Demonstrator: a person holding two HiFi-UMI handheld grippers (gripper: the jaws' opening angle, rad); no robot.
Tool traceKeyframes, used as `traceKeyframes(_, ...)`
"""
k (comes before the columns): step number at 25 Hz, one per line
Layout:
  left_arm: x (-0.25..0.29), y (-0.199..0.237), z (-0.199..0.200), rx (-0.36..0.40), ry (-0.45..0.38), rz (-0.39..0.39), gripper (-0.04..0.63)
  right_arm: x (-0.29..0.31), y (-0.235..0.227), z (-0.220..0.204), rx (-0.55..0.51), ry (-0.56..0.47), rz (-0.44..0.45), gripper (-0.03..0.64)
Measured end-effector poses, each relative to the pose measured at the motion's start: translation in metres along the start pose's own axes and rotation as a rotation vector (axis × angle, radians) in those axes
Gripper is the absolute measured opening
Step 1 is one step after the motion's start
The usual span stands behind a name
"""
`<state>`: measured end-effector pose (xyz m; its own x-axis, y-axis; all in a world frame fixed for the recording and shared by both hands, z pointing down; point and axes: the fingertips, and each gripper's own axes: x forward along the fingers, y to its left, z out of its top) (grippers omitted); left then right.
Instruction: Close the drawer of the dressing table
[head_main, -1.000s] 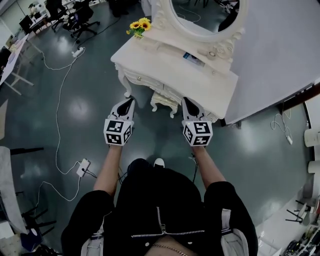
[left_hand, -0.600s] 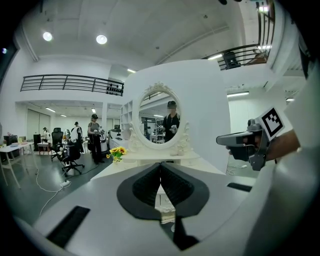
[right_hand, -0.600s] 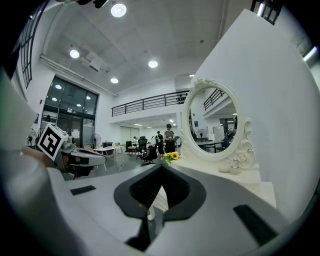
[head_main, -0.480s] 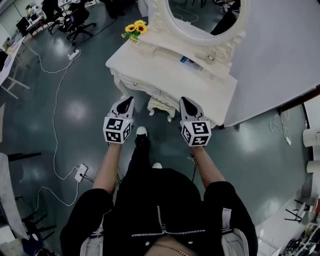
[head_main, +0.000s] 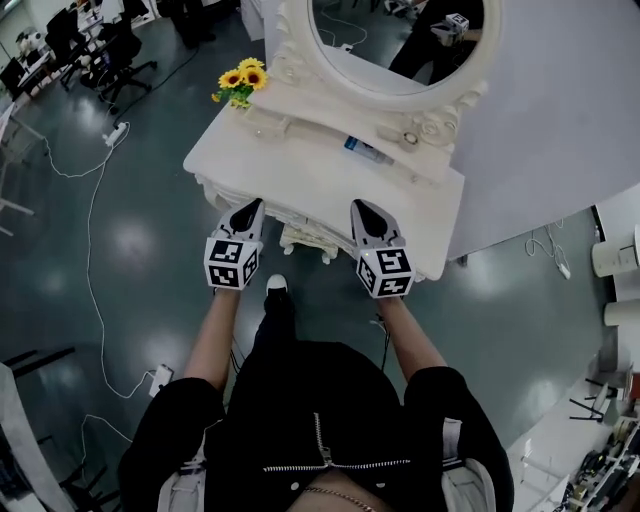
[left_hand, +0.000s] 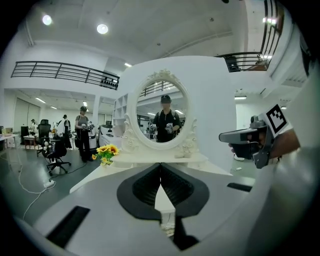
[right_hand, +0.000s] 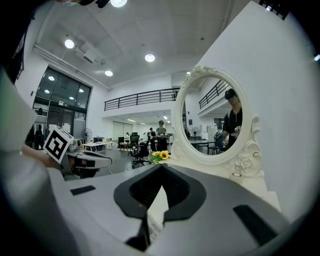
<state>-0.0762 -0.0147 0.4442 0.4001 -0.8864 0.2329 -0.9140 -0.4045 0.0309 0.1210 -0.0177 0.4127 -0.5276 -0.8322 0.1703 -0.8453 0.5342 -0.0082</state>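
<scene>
The white dressing table (head_main: 300, 165) with its oval mirror (head_main: 400, 40) stands right ahead. A carved white drawer front (head_main: 308, 238) sticks out below the table's front edge, between my two grippers. My left gripper (head_main: 252, 204) is shut and empty, its tip at the front edge left of the drawer. My right gripper (head_main: 357, 206) is also shut and empty, at the edge right of the drawer. In the left gripper view the shut left gripper (left_hand: 160, 164) points at the mirror (left_hand: 161, 117). The right gripper view shows the right gripper (right_hand: 161, 166) aimed along the tabletop (right_hand: 250, 182).
Sunflowers (head_main: 240, 78) stand at the table's back left corner and a small bottle-like item (head_main: 362, 150) lies near the mirror base. A grey wall (head_main: 560, 100) is to the right. Cables (head_main: 95, 230) and a power strip (head_main: 160, 378) lie on the floor at left. Office chairs (head_main: 110, 50) are beyond.
The person has stepped forward and both grippers have moved toward the table; their tips now reach its front edge. Both stay shut.
</scene>
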Motion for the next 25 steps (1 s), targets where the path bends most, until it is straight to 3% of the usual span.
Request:
traceKeyframes(7, 0.093, 0.064, 0.025, 0.075, 0.023, -0.061, 0.021, 0.102, -0.036, 0.023, 0.008, 0.000, -0.054, 0.005)
traceKeyframes(14, 0.160, 0.140, 0.046, 0.098, 0.028, -0.090, 0.021, 0.195, -0.052, 0.043, 0.025, -0.015, -0.098, 0.005)
traceKeyframes(25, 0.210, 0.188, 0.054, 0.084, 0.022, -0.115, 0.021, 0.255, -0.065, 0.051, 0.022, -0.020, -0.129, 0.005)
